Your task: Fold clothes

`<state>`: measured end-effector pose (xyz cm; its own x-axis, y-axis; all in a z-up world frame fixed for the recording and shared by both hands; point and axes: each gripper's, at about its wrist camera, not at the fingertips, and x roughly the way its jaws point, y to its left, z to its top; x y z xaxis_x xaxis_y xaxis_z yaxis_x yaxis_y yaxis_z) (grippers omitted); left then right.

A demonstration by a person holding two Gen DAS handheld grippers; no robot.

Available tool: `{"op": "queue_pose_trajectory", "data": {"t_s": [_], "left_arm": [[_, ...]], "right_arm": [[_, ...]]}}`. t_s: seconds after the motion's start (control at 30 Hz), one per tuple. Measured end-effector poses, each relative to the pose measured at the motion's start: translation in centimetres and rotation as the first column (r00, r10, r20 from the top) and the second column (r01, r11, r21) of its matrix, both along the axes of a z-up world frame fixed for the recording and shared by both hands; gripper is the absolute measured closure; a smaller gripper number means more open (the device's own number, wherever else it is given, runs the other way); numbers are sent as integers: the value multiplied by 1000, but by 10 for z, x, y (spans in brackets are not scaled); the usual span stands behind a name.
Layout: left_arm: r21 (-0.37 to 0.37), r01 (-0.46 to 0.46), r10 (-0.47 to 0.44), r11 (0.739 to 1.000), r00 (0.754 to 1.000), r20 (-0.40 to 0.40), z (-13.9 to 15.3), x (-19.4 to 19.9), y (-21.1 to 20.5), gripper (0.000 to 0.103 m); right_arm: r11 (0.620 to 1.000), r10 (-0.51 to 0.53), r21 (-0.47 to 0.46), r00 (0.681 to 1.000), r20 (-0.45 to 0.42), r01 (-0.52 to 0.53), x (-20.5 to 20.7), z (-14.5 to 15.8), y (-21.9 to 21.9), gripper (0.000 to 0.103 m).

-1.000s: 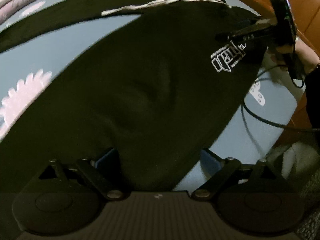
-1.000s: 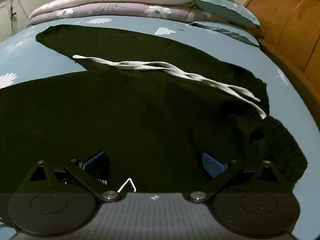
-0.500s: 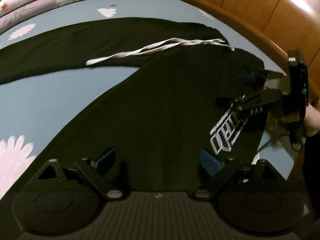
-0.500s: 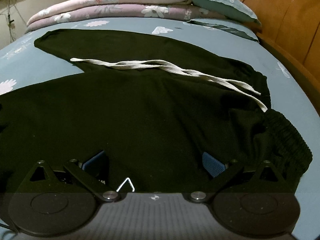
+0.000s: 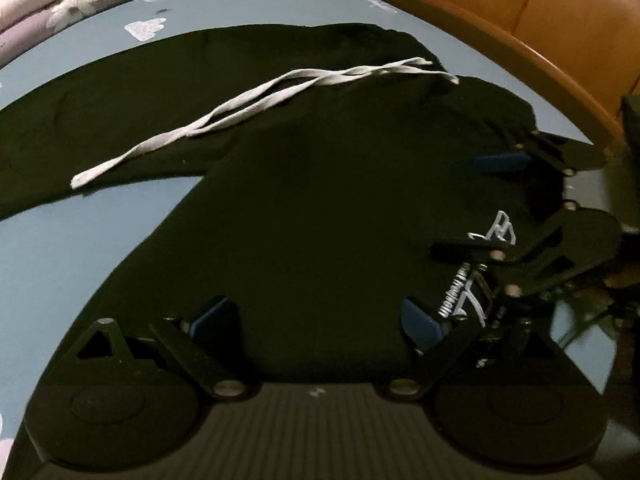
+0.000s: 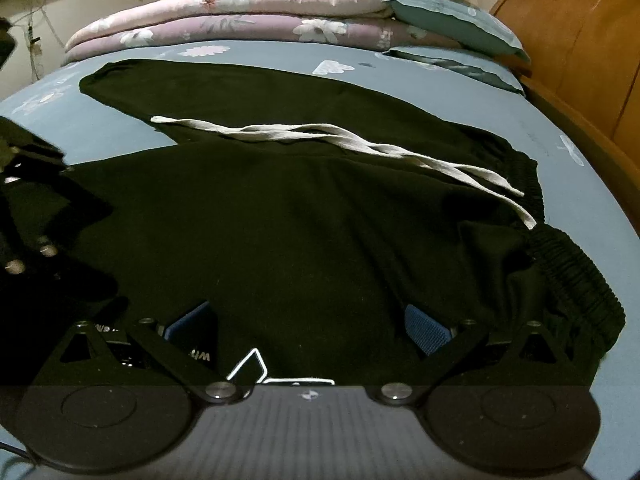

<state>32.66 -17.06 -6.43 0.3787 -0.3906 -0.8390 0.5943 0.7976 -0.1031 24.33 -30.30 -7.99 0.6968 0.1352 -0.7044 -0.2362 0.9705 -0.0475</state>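
Black trousers (image 6: 280, 232) lie spread across the blue bed (image 6: 580, 200), waistband toward its right edge beside the wooden frame (image 6: 580, 60). Your left claw (image 5: 316, 316) and right claw (image 6: 308, 320) both sit low over the cloth, side by side; each has its fingers apart with fabric between them. One pale drawstring (image 6: 320, 140), doubled, trails over the trousers. Two folded quilts (image 6: 260, 12) are stacked at the far edge.

The trousers (image 6: 280, 240) are matt black cloth with a ribbed waistband (image 6: 576, 280), the cord (image 6: 360, 148) pale woven, the bed frame (image 5: 520, 12) glossy wood.
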Motion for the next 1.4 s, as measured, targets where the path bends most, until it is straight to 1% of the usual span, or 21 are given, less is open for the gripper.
{"op": "queue_pose_trajectory", "data": {"t_s": [0.13,0.27,0.3,0.43,0.5,0.53,0.6,0.67,0.8,0.9,1.0,1.13,1.4], "left_arm": [[15,-16,15,1000,999,45,7,16,-6,11],[-62,30,-25,998,997,69,25,24,-18,11],[-69,46,-41,997,997,70,26,27,-22,11],[-68,94,-90,993,994,59,21,42,-39,11],[-51,92,-92,994,996,6,10,55,-44,11],[-60,85,-86,995,996,-14,9,60,-46,11],[-90,67,-71,994,996,-48,11,68,-48,11],[-142,65,-72,988,996,-46,24,74,-52,11],[-250,84,-101,965,993,-57,46,91,-71,11],[-285,95,-132,954,985,-115,42,105,-95,11],[-258,94,-138,962,978,-158,26,115,-118,11],[-215,49,-94,975,975,-203,2,126,-135,11],[-225,87,-116,970,986,-117,41,133,-155,11]], "right_arm": [[1000,-5,-8,1000,-15,5,0,2,0,0],[1000,-21,-15,1000,-17,20,-1,3,2,0],[999,-33,-11,999,-15,33,-1,2,2,0],[998,-56,-4,998,-2,56,-3,1,3,0],[998,-62,-2,998,3,62,-4,0,3,0],[998,-65,-1,998,6,65,-5,0,3,0],[998,-67,2,998,14,67,-7,-1,2,0],[998,-64,4,998,22,64,-8,-1,1,0],[999,-52,6,998,32,52,-11,-2,0,0],[999,-49,4,998,30,49,-11,-2,0,0],[999,-45,6,999,27,45,-11,-1,-1,0],[999,-33,9,999,30,32,-12,-1,-3,0],[1000,15,19,999,29,-16,-13,0,-12,0]]}}
